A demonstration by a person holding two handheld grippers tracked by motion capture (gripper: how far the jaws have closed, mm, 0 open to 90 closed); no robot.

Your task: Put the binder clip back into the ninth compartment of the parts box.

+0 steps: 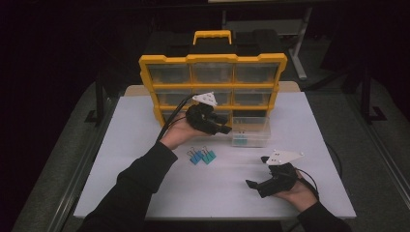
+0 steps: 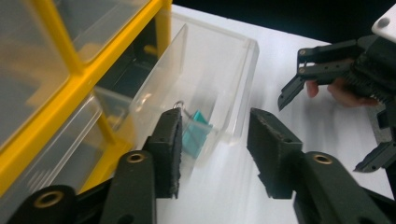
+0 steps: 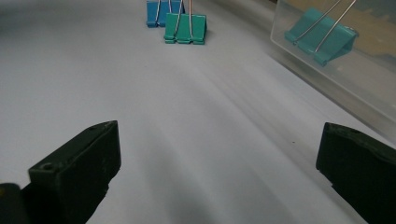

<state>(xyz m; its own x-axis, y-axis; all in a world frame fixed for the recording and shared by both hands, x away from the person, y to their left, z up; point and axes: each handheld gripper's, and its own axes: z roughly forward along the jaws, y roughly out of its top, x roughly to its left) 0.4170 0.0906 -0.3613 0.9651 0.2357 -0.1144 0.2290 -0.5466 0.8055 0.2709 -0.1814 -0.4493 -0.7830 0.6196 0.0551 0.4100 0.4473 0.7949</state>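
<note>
Left gripper (image 1: 223, 124) open, nothing between jaws, beside pulled-out clear drawer (image 1: 250, 131) at 12 o'clock on table (image 1: 145, 193); 1 teal binder clip (image 2: 196, 135) inside drawer. Right gripper (image 1: 257, 180) wide open at 4 o'clock. 2 binder clips (image 1: 202, 156) lying mid-table.

The room around the worktop (image 1: 145, 193) is nearly black; light from overhead falls on its white surface alone. The high view is soft and grainy, with dim, murky corners. In the left gripper view, the yellow organizer (image 2: 70, 70) at the near edge is blurred and the clear drawer (image 2: 224, 60) catches pale glare. In the right gripper view, the tongs (image 3: 219, 177) are dark and fuzzy, the binder clips (image 3: 184, 27) sharper.
</note>
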